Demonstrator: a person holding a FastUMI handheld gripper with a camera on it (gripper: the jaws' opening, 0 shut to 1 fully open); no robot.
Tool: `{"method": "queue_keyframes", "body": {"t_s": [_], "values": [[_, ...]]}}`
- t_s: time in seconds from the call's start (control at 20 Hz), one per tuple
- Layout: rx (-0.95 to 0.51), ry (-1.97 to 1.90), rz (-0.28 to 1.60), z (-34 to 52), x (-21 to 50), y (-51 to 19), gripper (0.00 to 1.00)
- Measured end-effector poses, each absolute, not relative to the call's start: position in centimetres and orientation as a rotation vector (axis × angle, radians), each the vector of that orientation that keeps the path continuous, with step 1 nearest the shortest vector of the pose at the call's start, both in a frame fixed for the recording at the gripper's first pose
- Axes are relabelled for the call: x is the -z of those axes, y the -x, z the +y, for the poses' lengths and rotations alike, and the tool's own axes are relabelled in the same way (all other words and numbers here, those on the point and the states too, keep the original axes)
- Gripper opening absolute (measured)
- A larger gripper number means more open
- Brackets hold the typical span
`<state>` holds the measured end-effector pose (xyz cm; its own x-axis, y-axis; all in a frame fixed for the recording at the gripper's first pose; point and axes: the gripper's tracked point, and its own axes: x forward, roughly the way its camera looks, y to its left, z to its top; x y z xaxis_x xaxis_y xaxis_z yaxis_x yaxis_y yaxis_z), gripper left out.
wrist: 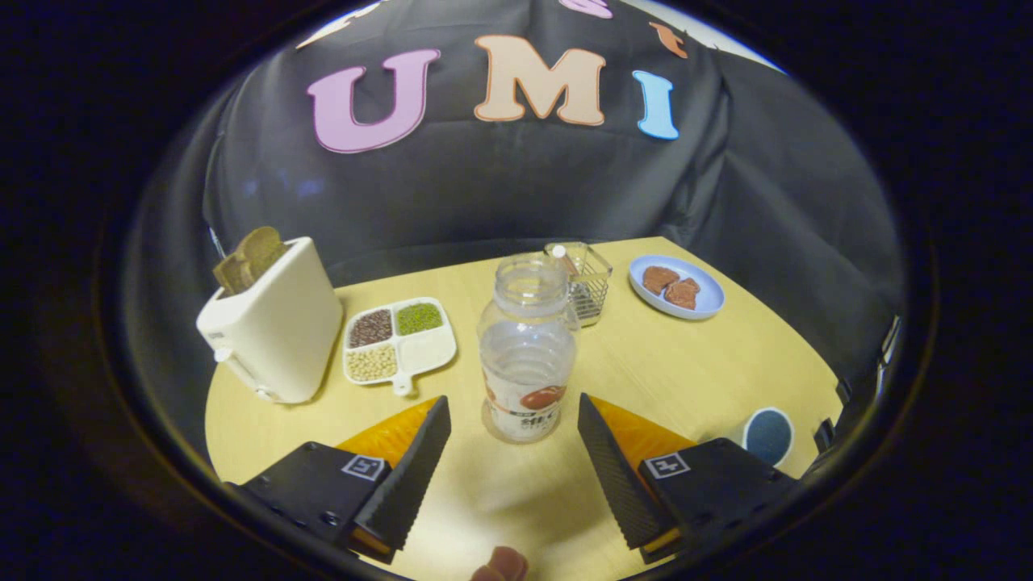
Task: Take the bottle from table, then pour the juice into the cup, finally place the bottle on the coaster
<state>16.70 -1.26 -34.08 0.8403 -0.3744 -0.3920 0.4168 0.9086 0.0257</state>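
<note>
The open-topped bottle (527, 347) stands upright on the table (710, 363), just ahead of the gripper (514, 436), whose fingers are spread wide and grip nothing. A crooked closing could tip it, spilling whatever juice it holds. Beyond sit a divided tray (399, 340) of beans, a plate (676, 287) with brown pieces, and a wire basket (585, 281).

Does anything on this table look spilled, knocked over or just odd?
Nothing is spilled or tipped. The bottle stands upright, uncapped, just ahead of the open gripper. One oddity: a fingertip pokes in below the fingers.
</note>
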Motion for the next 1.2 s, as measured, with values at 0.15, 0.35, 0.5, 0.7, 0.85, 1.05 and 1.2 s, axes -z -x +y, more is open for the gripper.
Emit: {"method": "queue_keyframes", "body": {"t_s": [0.15,0.35,0.5,0.7,0.85,1.05,1.2], "values": [[0.387,-0.058,0.379,-1.0,30.7,-13.8,0.99],[0.299,-0.028,0.322,0.2,25.3,-10.8,0.99],[0.217,-0.012,0.249,1.1,21.0,-9.8,0.99],[0.146,0.031,0.148,1.2,15.3,-8.6,0.99],[0.119,0.058,0.099,1.0,12.3,-7.4,0.99],[0.098,0.033,0.053,0.3,10.4,-6.0,0.99],[0.096,0.013,0.037,-0.8,9.7,-4.9,0.99]]}}
